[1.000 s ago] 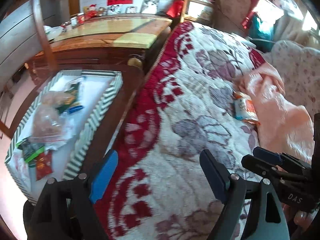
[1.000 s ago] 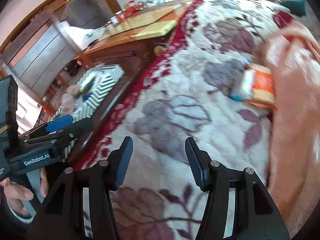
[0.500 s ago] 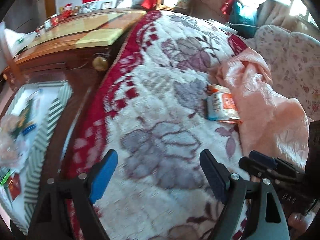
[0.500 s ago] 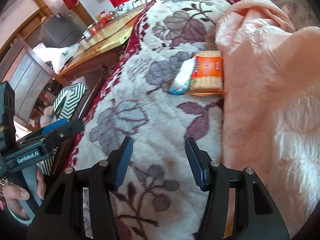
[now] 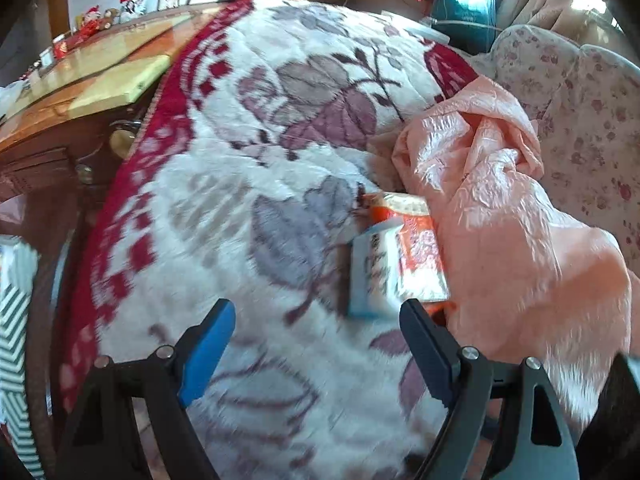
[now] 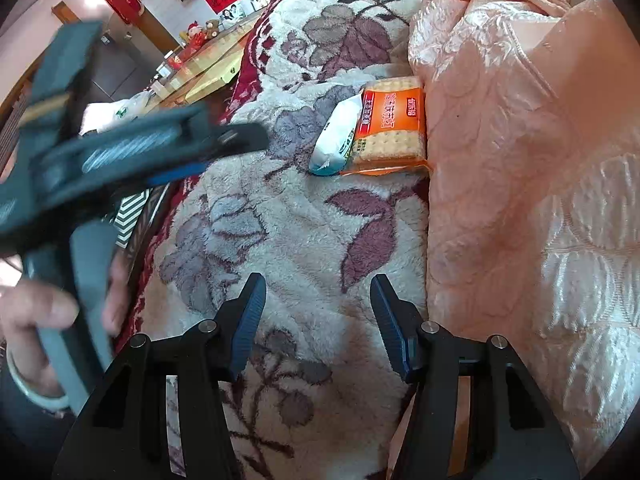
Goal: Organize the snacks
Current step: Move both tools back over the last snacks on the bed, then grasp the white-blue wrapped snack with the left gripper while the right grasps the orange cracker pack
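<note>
Orange cracker packet [image 5: 416, 256] and white packet [image 5: 370, 276] are lying touching on the floral blanket [image 5: 248, 208], just beyond the wide-open, empty left gripper [image 5: 316, 344]; right gripper [image 6: 318, 320] is gaping half-wide, empty.

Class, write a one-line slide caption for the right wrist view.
Open right tool over floral blanket, facing two snack packets beside peach quilt.

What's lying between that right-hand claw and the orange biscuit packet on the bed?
Nothing but bare floral blanket. The right wrist view shows the open right gripper short of the orange biscuit packet, with only fleece between them.
</note>
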Demonstrator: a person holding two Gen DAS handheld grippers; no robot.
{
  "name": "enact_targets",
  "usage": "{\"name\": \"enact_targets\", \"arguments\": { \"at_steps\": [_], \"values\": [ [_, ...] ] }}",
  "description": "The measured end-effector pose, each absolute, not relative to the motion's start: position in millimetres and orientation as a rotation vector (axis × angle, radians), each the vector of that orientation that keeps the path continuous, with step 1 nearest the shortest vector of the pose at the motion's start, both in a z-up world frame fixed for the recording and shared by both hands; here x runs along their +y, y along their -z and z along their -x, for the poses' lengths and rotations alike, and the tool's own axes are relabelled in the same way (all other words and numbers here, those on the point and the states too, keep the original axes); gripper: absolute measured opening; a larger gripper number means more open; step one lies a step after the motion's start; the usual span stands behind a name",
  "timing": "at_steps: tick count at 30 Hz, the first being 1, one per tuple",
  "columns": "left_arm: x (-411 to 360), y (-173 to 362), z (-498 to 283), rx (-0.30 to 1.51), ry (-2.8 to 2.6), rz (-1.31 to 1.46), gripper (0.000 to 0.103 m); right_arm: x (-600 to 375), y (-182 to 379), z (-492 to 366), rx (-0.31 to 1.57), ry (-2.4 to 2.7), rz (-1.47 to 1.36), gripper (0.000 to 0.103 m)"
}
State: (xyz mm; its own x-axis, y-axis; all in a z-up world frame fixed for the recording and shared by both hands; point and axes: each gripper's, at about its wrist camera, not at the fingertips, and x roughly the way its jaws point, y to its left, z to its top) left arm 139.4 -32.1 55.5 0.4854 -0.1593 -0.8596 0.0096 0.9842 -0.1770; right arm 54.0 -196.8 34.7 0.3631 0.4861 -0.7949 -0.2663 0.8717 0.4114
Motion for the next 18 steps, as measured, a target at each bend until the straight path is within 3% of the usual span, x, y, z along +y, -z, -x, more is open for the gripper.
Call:
{"name": "enact_targets", "arguments": {
  "at_steps": [9, 10, 11, 14, 18],
  "values": [
    [-60, -24, -181, 1.128, 0.118, 0.112, 0.085, -200, -30, -57, 1.114, -0.489, -0.248, 0.054],
    [-59, -23, -183, 1.126, 0.126, 0.113, 0.08, -199, -30, -57, 1.115, -0.492, -0.247, 0.054],
    [-59, -22, -184, 1.131, 0.138, 0.107, 0.065, -199, -29, -58, 1.115, -0.493, -0.245, 0.054],
    [-54, -19, -182, 1.143, 0.203, 0.121, 0.044, -199, -30, -60, 1.111, -0.487, -0.239, 0.054],
    [-44, -26, -170, 1.133, 0.252, 0.14, 0.026, -201, -39, -69, 1.076, -0.471, -0.25, 0.054]
  ]
}}
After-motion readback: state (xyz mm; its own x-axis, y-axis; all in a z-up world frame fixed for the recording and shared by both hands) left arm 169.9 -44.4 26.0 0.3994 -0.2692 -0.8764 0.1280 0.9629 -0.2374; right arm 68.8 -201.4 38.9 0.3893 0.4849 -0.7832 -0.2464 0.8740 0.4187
